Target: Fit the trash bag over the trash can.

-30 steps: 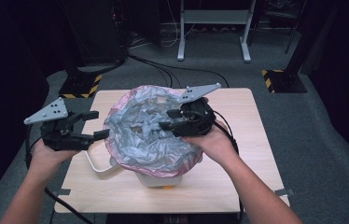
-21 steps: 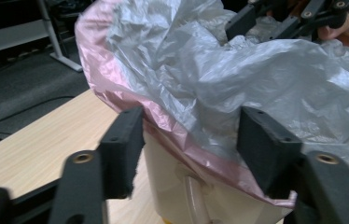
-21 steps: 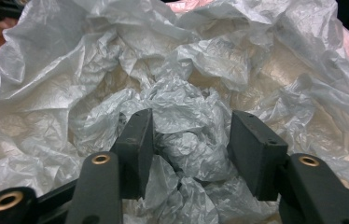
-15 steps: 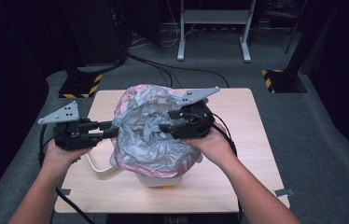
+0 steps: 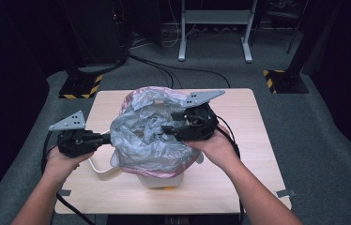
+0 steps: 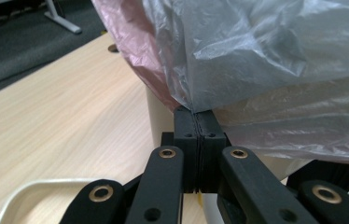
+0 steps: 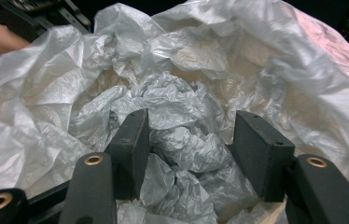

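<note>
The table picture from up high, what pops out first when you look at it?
A big crinkly grey plastic bag puffs up mid-table over a cream bin, with a pink bag peeking out behind. The left gripper has just pinched shut on the grey bag's edge; the right gripper is open over its crumpled middle.

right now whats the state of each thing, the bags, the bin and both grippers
crumpled grey plastic bag: mouth open, draped over bin rim
pink plastic bag: under the grey one
cream plastic bin: upright, lined
left gripper: just closed, pinching grey bag's edge
right gripper: open inside bag
</note>
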Demonstrator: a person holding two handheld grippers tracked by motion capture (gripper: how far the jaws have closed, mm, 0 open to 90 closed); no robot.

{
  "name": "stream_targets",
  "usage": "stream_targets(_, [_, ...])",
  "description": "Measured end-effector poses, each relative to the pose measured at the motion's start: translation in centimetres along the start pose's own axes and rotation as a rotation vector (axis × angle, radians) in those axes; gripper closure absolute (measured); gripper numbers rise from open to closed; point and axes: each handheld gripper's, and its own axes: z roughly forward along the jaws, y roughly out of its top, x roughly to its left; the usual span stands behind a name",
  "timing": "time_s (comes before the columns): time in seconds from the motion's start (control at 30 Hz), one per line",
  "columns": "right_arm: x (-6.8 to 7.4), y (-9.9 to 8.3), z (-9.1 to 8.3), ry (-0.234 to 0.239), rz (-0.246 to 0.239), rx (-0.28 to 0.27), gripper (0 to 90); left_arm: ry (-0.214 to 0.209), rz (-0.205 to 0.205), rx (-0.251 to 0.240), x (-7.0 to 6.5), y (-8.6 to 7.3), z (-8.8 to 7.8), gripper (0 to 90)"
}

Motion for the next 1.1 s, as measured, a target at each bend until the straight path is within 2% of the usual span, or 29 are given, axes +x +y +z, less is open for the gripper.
stream_targets(0.1, [0.0, -0.1, -0.1, 0.0, -0.002, -0.002, 45.2, -0.02, -0.017, 0.014, 0.3, -0.5, 0.4, 88.9])
stream_targets(0.2, [0.1, -0.1, -0.2, 0.002, -0.005, -0.008, 43.5, -0.022, -0.016, 0.004, 0.2, -0.6, 0.2, 88.1])
stream_targets(0.27, [0.3, 0.0, -0.6, 0.0, -0.008, -0.023, 40.9, -0.025, -0.017, -0.003, 0.2, -0.6, -0.1, 83.4])
stream_targets(0.4, [0.4, 0.3, -1.8, 0.0, -0.01, -0.058, 39.9, -0.001, -0.025, -0.042, 0.2, -0.3, -1.4, 65.2])
stream_targets(0.5, [0.2, 0.6, -2.8, -0.02, -0.012, -0.074, 38.7, 0.026, -0.036, -0.065, 0.2, -0.1, -2.4, 47.7])
stream_targets(0.53, [0.2, 0.6, -3.1, -0.026, -0.01, -0.079, 38.4, 0.033, -0.033, -0.068, 0.2, 0.0, -2.7, 44.4])
stream_targets(0.67, [-0.5, 0.6, -4.2, -0.057, -0.002, -0.092, 38.2, 0.057, -0.015, -0.07, 0.0, 0.4, -3.4, 39.3])
stream_targets(0.8, [-2.0, 0.3, -5.1, -0.099, 0.027, -0.095, 38.0, 0.069, 0.006, -0.073, -0.1, 0.8, -3.6, 37.4])
stream_targets(0.93, [-3.1, 0.2, -5.7, -0.127, 0.044, -0.109, 38.1, 0.072, 0.016, -0.078, -0.1, 1.2, -3.7, 36.5])
stream_targets(1.1, [-5.0, 0.1, -6.2, -0.169, 0.076, -0.123, 39.5, 0.053, 0.045, -0.069, -0.3, 1.7, -3.1, 37.6])
